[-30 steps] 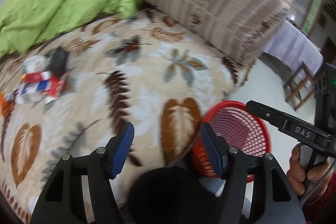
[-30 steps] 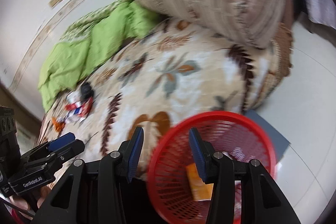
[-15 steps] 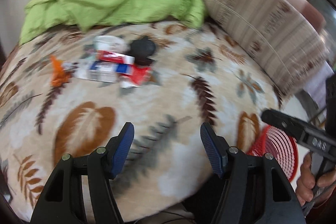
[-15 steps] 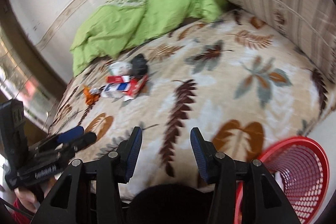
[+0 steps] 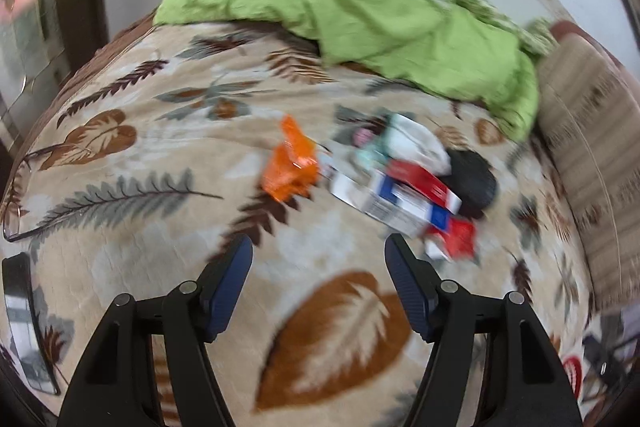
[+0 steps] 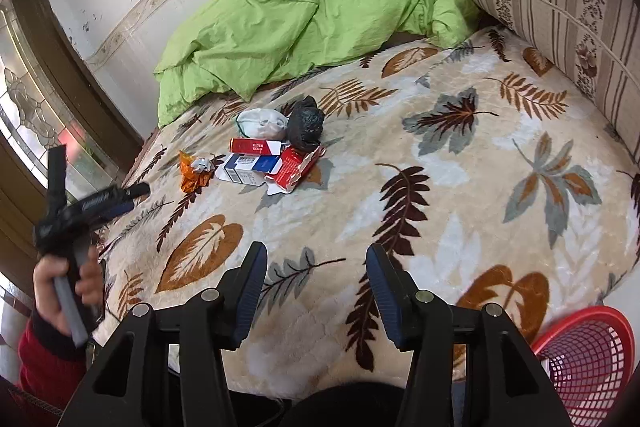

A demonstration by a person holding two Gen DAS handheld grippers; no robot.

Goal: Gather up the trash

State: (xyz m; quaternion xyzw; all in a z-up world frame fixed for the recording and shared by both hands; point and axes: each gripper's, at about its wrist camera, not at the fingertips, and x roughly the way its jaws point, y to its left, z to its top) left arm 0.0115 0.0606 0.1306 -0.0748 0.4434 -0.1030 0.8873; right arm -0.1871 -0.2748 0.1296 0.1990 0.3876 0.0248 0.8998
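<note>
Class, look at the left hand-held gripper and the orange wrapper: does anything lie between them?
Nothing visible: only bare leaf-print blanket separates the open left hand-held gripper from the orange wrapper.

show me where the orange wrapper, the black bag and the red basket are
orange wrapper [image 5: 290,167], left wrist view, middle of its crumpled body.
black bag [image 6: 306,123], right wrist view, centre of the bundle.
red basket [image 6: 592,367], right wrist view, mesh wall.

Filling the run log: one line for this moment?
left gripper: open, empty | right gripper: open, empty | trash pile: on bed, untouched | red basket: beside bed
</note>
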